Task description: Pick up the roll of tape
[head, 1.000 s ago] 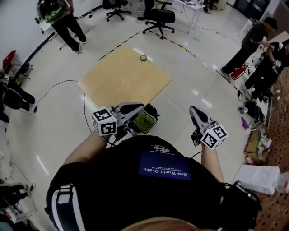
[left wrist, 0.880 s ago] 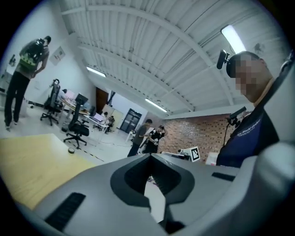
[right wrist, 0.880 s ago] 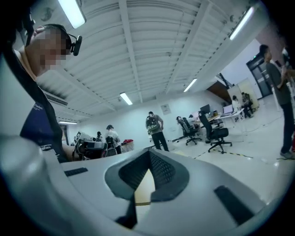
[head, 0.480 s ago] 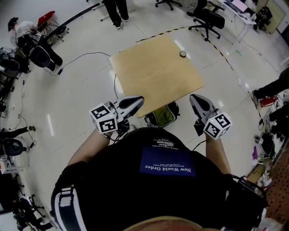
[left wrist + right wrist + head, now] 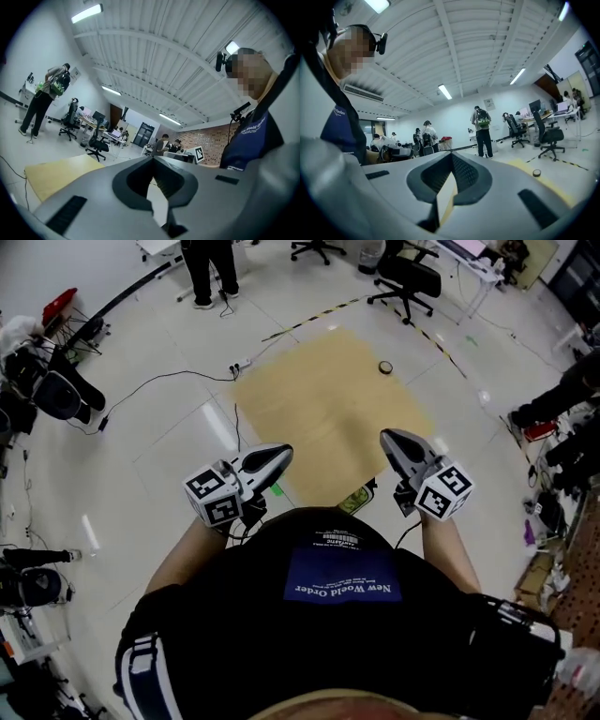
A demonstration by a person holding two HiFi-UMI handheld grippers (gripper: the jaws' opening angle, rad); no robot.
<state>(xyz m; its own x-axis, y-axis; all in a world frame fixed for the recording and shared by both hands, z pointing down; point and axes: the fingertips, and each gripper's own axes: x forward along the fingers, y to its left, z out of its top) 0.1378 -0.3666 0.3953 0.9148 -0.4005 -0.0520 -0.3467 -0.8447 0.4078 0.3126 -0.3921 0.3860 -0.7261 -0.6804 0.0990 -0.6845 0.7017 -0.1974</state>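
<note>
The roll of tape (image 5: 385,367) is a small dark ring lying flat near the far right corner of a tan tabletop (image 5: 319,409); the right gripper view shows the roll (image 5: 537,173) far off to the right. My left gripper (image 5: 281,454) and right gripper (image 5: 386,437) are held level in front of the person's chest, at the table's near edge and well short of the roll. Both pairs of jaws meet at their tips with nothing between them, as each gripper view shows: left gripper (image 5: 152,159), right gripper (image 5: 451,157).
A green bag (image 5: 352,501) sits under the table's near edge. Black office chairs (image 5: 405,277) and a striped floor line (image 5: 319,313) lie beyond the table. A person (image 5: 208,263) stands at the far left, others at the right edge (image 5: 562,390). A cable (image 5: 169,381) runs across the floor.
The person has turned and walked toward the tan table, which now lies straight ahead and closer. Both grippers travelled with the body and stayed shut.
</note>
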